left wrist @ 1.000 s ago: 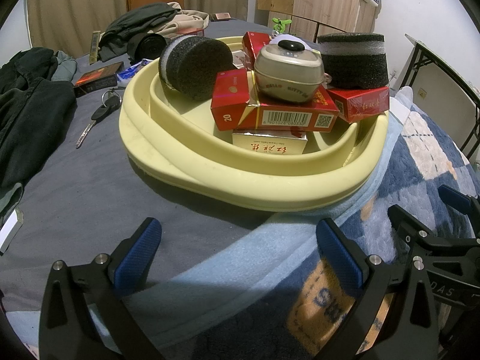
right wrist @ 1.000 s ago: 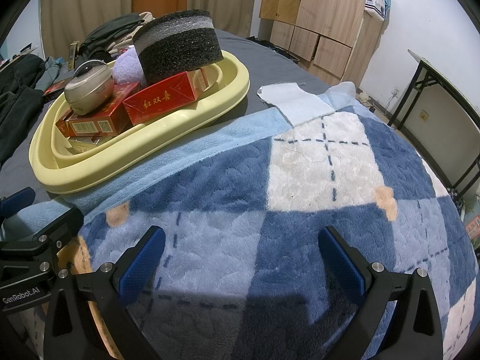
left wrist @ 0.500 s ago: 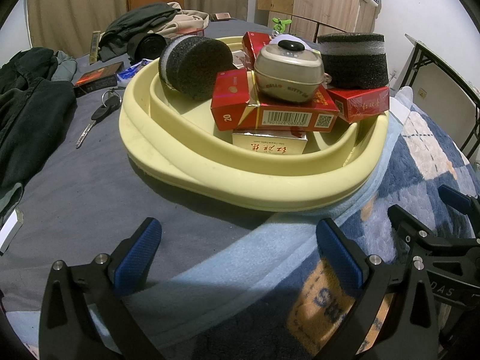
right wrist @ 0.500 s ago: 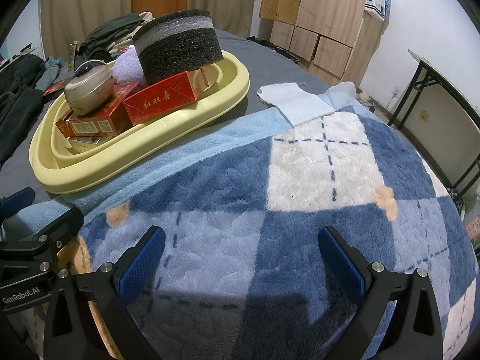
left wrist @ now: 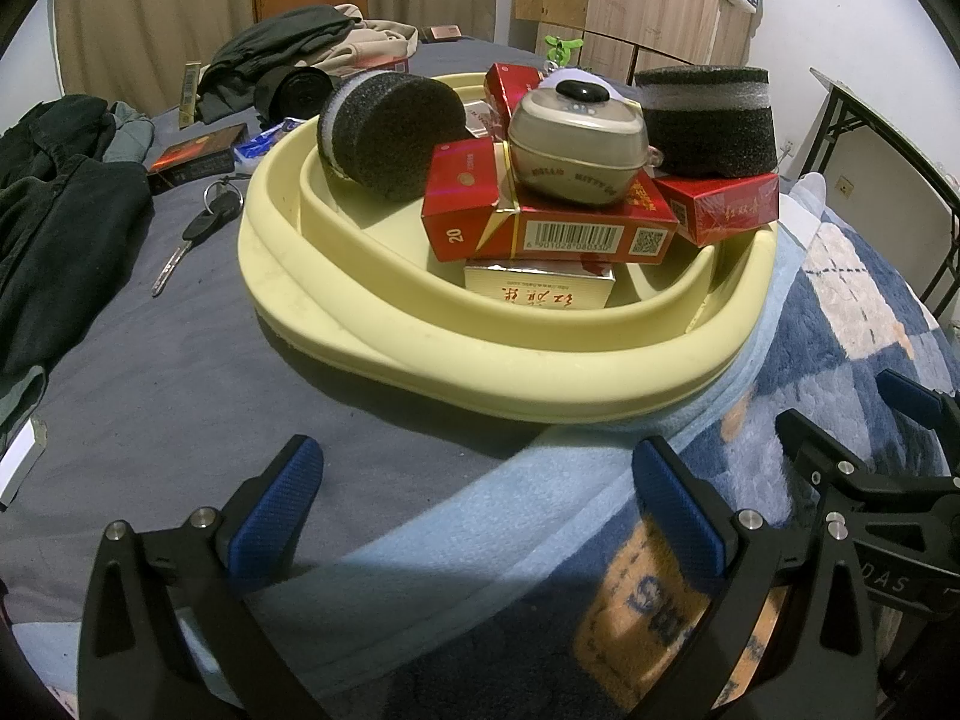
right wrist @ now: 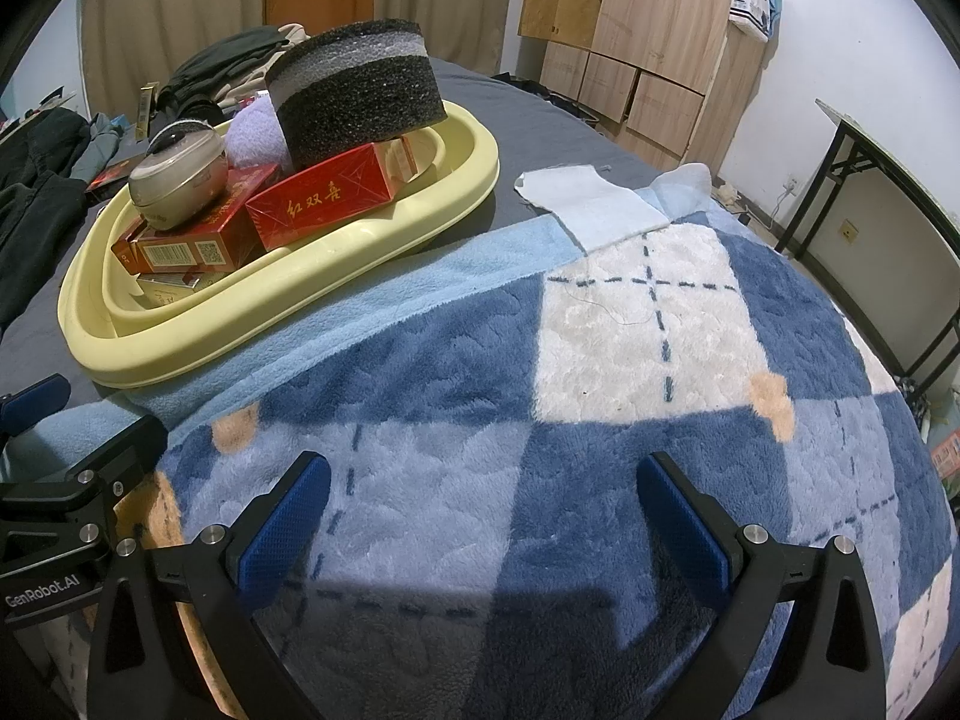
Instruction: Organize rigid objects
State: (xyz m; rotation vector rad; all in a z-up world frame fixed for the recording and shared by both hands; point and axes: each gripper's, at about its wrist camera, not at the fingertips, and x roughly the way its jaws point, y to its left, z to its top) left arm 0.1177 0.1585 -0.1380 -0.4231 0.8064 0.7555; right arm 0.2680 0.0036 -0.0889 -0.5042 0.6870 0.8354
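**Stacked pile in the basin looks ready to slide**

Both grippers idle, nothing held. Left gripper [left wrist: 474, 516] hangs w/ jaws wide over the grey sheet, just short of the yellow basin [left wrist: 384, 354]. Right gripper [right wrist: 483, 516] also spread wide, over the blue checked blanket [right wrist: 600, 360], well apart from the basin.

Task items all sit in the basin, on the bed, partly on the blanket edge.

Risks, as I judge them:
- Beige round case [left wrist: 579, 147] sits on top of the long red carton [left wrist: 570, 228], which itself rests on a white box [left wrist: 540, 294]. Pull the carton first and the case prob. rolls off.
- Big foam ring [right wrist: 357, 93] rests tilted on a red box [right wrist: 324, 201]; a nudge could tip it over the rim.
- Basin is on soft bedding, so pressing one side may rock it.

Orientation: carton's long axis runs left-right across the left view, barcode side facing the camera. Small foam roll [left wrist: 390, 126] lies on its side, flat end toward the camera.
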